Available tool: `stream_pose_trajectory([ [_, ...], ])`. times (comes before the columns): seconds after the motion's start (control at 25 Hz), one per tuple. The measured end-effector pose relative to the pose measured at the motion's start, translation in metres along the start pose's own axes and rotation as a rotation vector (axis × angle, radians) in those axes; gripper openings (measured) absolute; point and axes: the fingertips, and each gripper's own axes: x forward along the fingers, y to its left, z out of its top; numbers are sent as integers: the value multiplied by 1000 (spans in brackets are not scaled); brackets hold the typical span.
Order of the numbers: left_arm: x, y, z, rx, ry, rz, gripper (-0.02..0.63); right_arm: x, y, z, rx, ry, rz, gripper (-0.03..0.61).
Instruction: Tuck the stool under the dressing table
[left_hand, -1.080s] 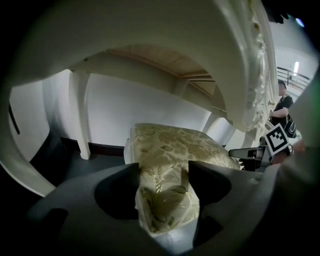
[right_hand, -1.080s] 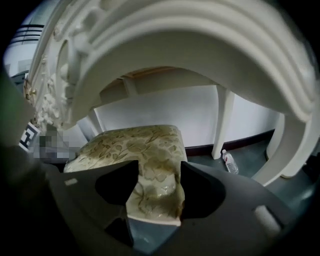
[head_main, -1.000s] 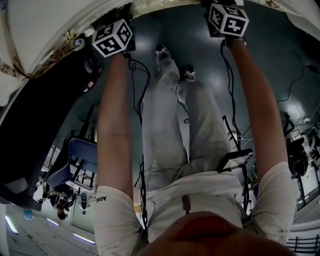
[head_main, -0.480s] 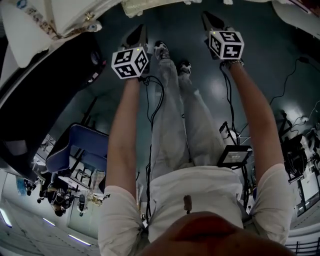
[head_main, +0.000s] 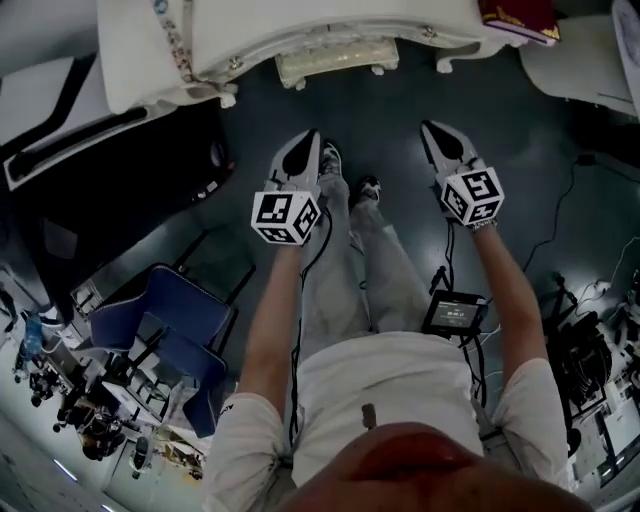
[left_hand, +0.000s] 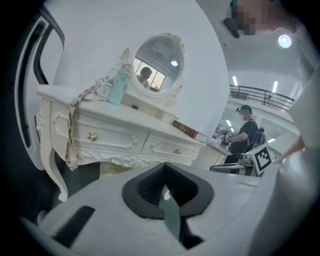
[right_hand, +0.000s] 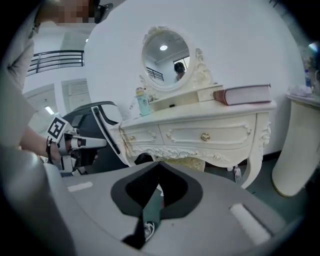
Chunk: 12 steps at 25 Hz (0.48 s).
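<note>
Now both my hands have come up and back from the white carved wooden dressing table (right_hand: 185, 135). My left gripper (head_main: 307, 138) and my right gripper (head_main: 438, 132) have closed up. Their fingers (head_main: 298, 165) are pressed tight together and hold nothing at all. The cream padded stool (head_main: 335, 62) sits in under the table, well away from me. I think the stool is pushed in as far as it needs, so the job looks done.
</note>
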Motion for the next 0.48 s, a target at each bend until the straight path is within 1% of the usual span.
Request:
stream_pose_trajectory([
  [0.12, -44, -41, 52, 74, -64, -48, 8, -50, 21, 41, -37, -38, 57, 5],
  [0.2, -71, -66, 81, 128, -92, -68, 8, -83, 36, 72, -48, -76, 69, 5],
  [0.36, -122, -109, 115, 172, -105, -100, 8, -138, 77, 119, -72, -127, 81, 5],
  [0.48, -154, -137, 145, 244, -141, -112, 8, -175, 105, 159, -130, -181, 102, 5],
])
